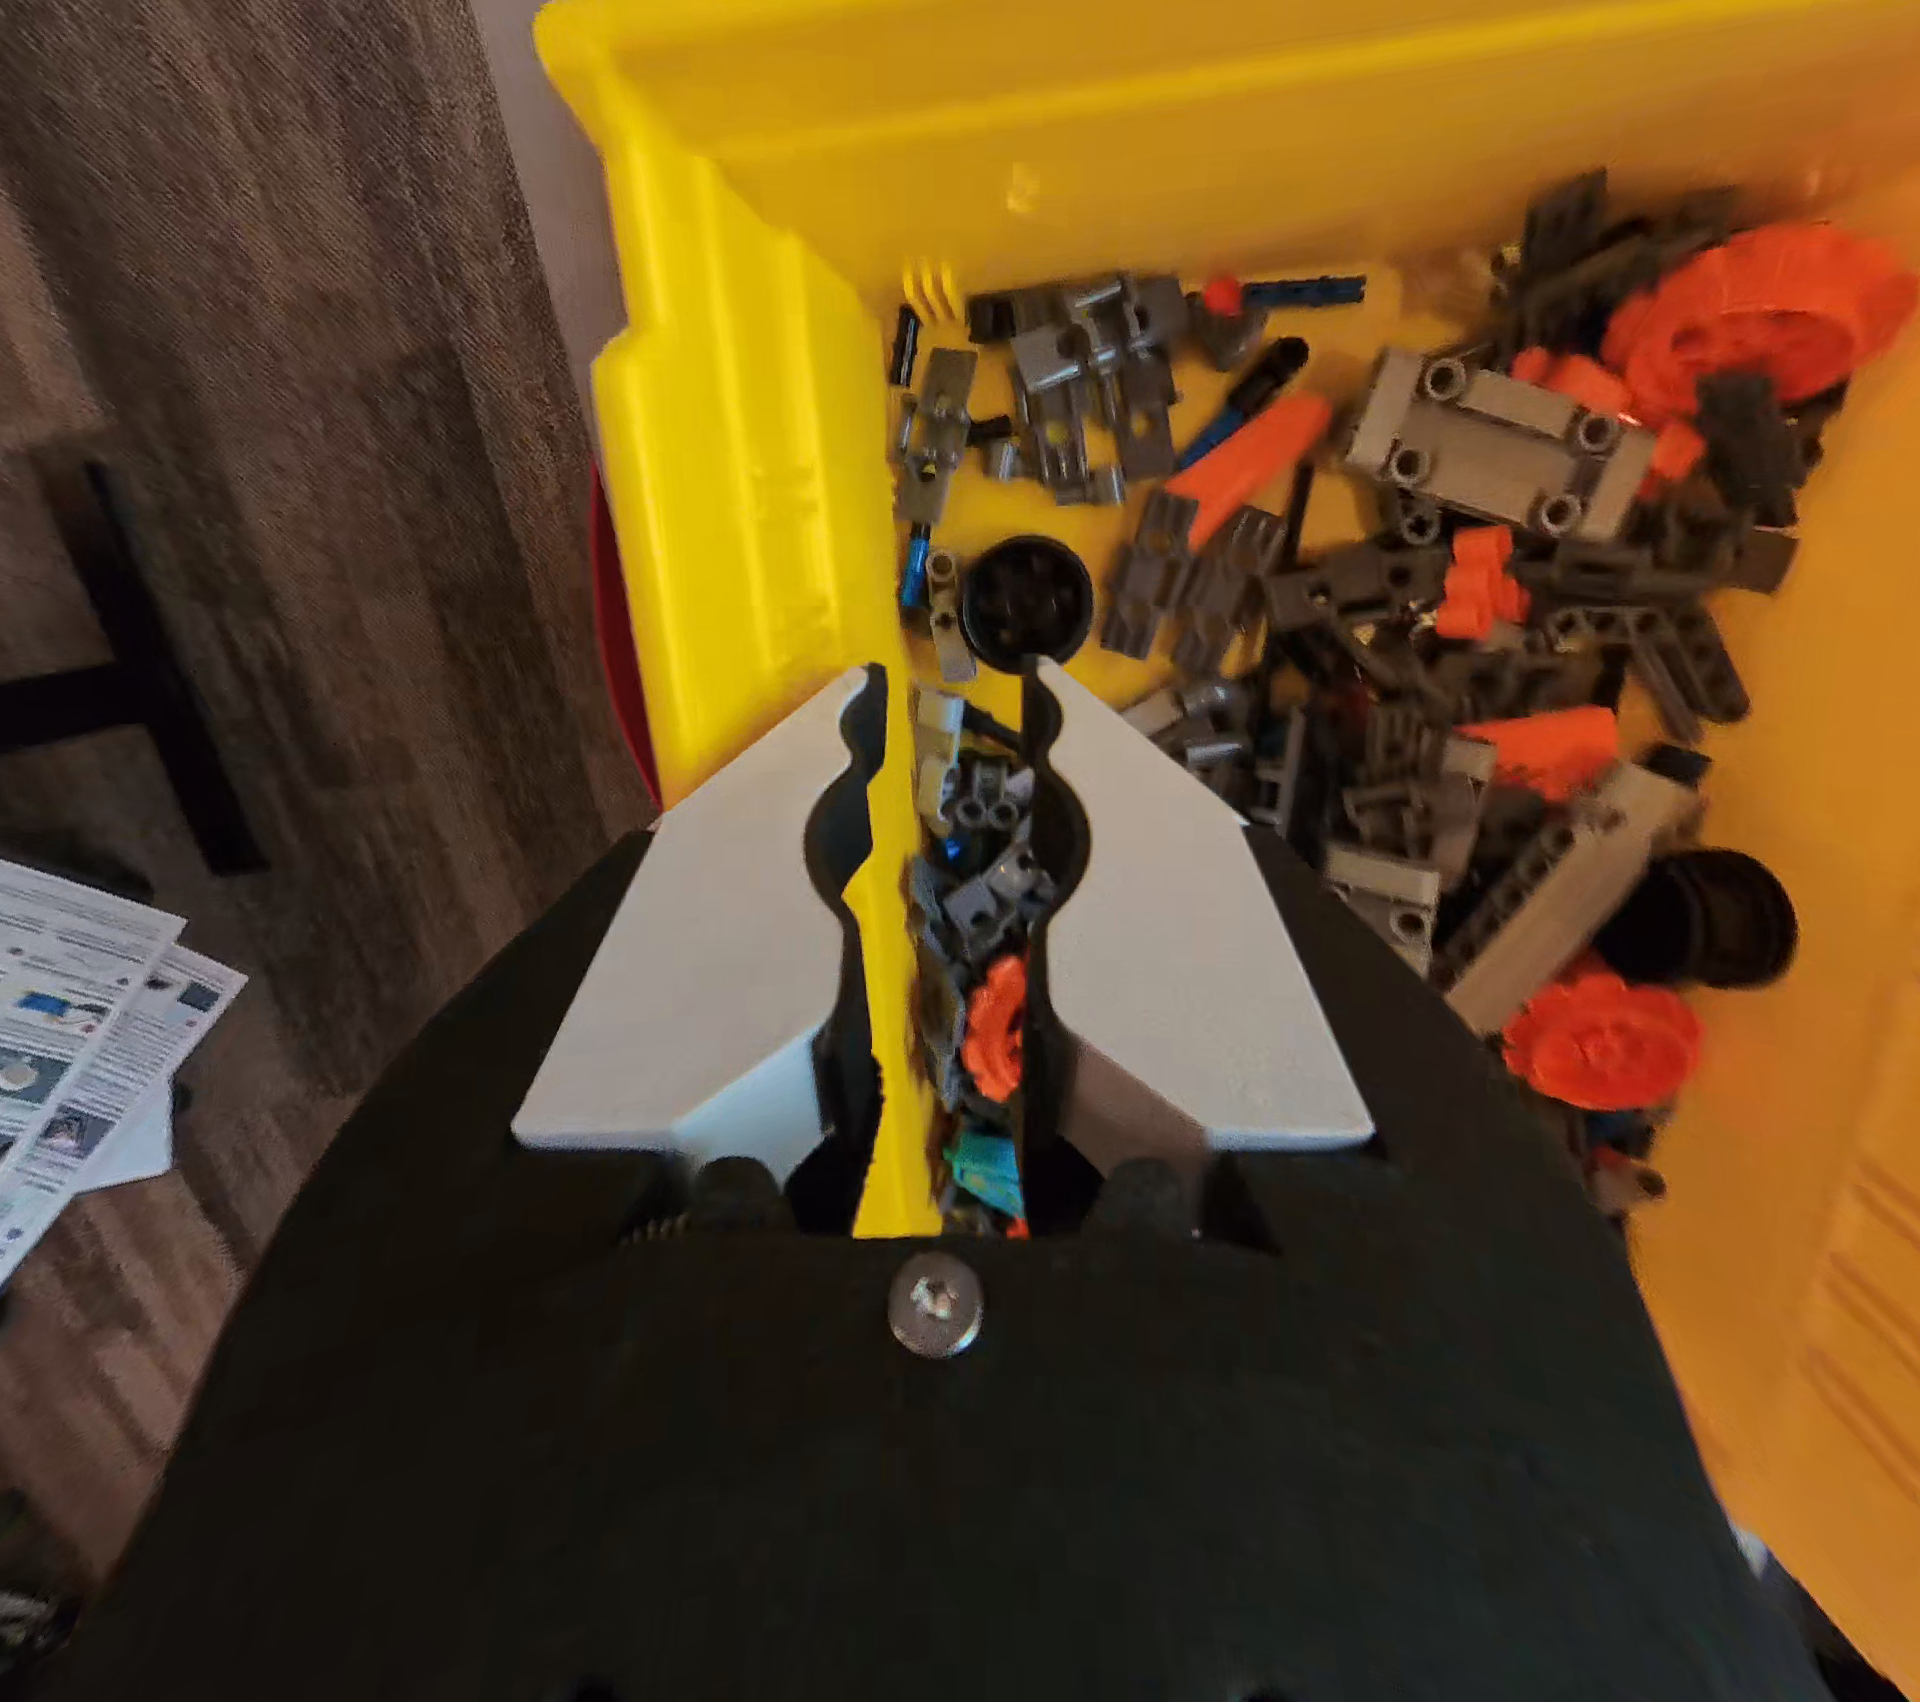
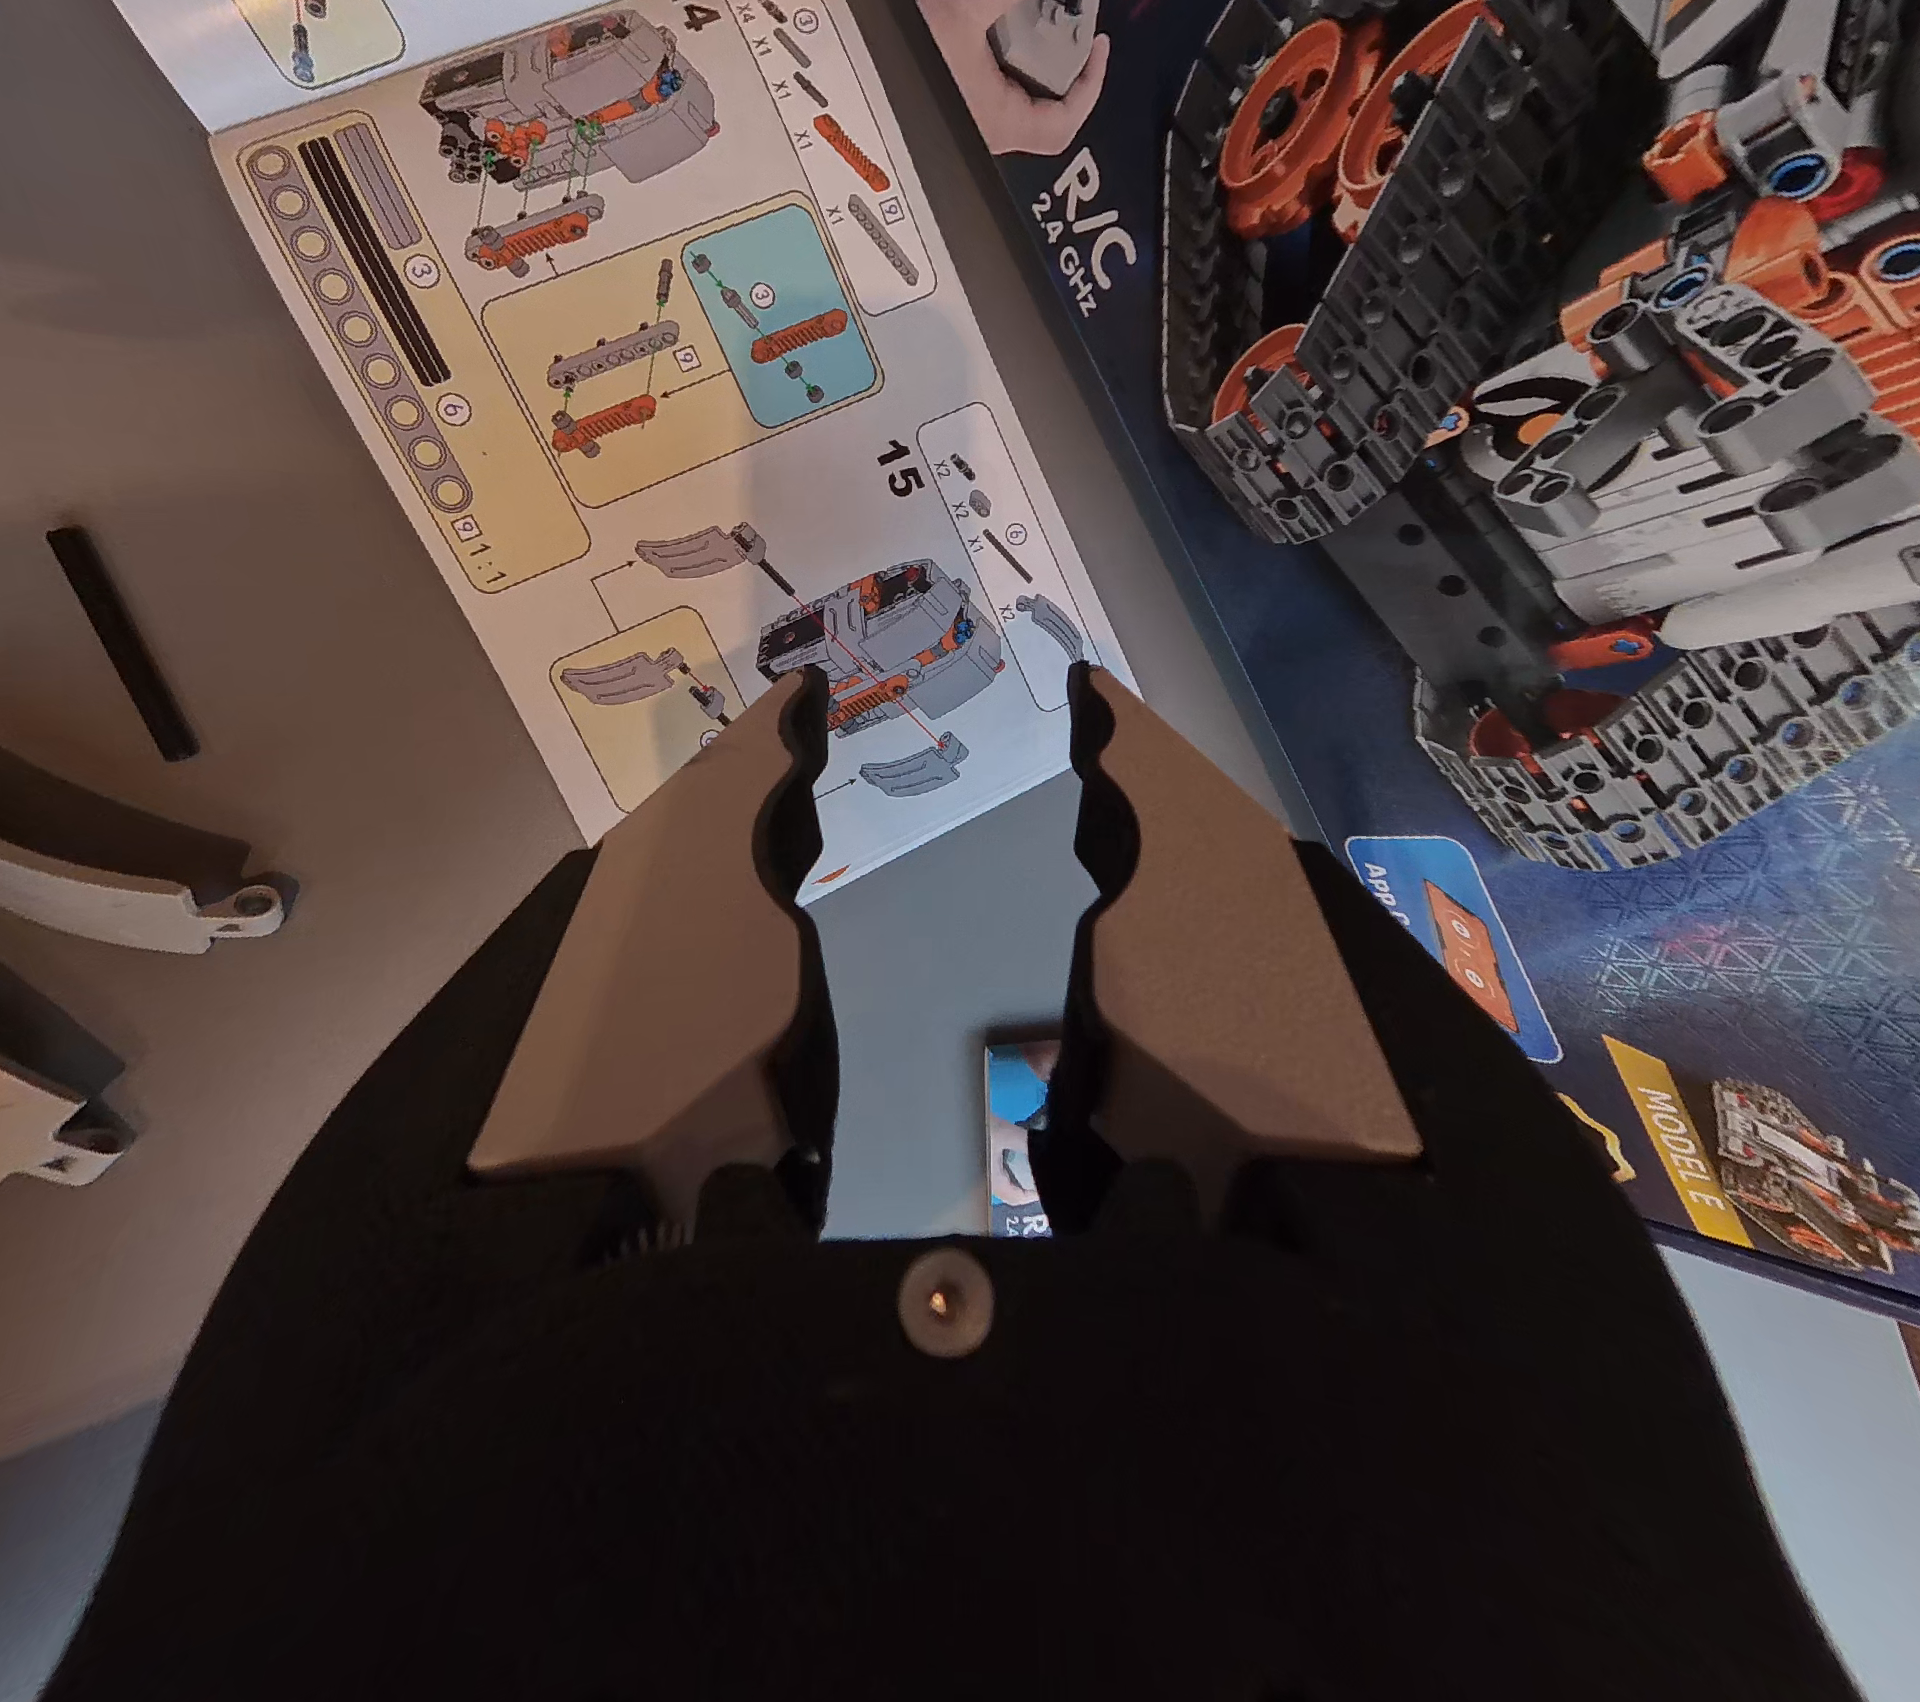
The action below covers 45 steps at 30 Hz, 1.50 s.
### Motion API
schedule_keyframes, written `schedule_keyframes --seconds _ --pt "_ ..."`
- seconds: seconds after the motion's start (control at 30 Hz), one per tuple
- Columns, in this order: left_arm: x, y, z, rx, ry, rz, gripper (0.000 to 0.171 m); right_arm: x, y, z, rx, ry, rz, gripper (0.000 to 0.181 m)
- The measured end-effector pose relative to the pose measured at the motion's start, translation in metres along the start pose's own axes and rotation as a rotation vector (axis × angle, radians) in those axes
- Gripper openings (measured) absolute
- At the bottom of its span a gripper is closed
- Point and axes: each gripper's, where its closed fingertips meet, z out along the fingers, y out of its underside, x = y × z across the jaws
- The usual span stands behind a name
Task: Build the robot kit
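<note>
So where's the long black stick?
In the right wrist view, the black stick lies on the grey table at the far left, left of the open booklet and just above a curved grey piece.

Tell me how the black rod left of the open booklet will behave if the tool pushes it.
The black rod looks thin, straight and rigid, so probably stiff and light. Lying loose on the smooth grey table, it would likely slide or roll sideways. Its slimness may make pinching fiddly.

Booklet [image 2: 582,281] left of box [image 2: 1558,509]
</note>
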Motion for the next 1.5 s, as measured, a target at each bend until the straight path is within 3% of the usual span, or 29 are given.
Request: schedule_keyframes --seconds 0.2,0.37,0.57,0.77,0.83,0.97,1.17,1.37,1.5 --pt "-0.005 0.007 0.027 -0.125 -0.155 0.163 0.004 0.001 0.000 0.000 0.004 0.001 0.001 0.045" --pt "0.032 -0.003 0.034 -0.067 0.044 0.193 0.000 0.000 -0.001 0.001 0.001 -0.001 -0.002 0.045" --pt "-0.004 0.000 0.027 -0.079 -0.110 0.102 0.000 -0.001 -0.001 0.001 0.002 0.000 -0.004 0.045" --pt "-0.012 0.005 0.032 -0.139 -0.249 0.243 0.000 -0.001 -0.003 -0.001 0.008 0.000 -0.006 0.045" --pt "-0.010 0.005 0.032 -0.132 -0.230 0.234 0.000 -0.001 -0.003 -0.001 0.010 0.000 -0.006 0.045" --pt "0.013 0.014 0.035 -0.142 -0.029 0.189 0.000 -0.001 -0.003 -0.001 0.011 -0.002 -0.006 0.045" --pt "-0.007 -0.004 0.012 -0.003 -0.099 0.115 0.000 -0.003 -0.002 0.003 0.001 -0.008 -0.011 0.046" --pt "-0.010 0.016 0.013 -0.116 -0.145 0.149 0.000 -0.002 -0.003 0.001 0.005 -0.002 -0.013 0.045" --pt "0.006 0.052 0.000 -0.271 -0.061 0.038 0.000 0.000 -0.002 0.000 0.005 0.001 -0.008 0.046"
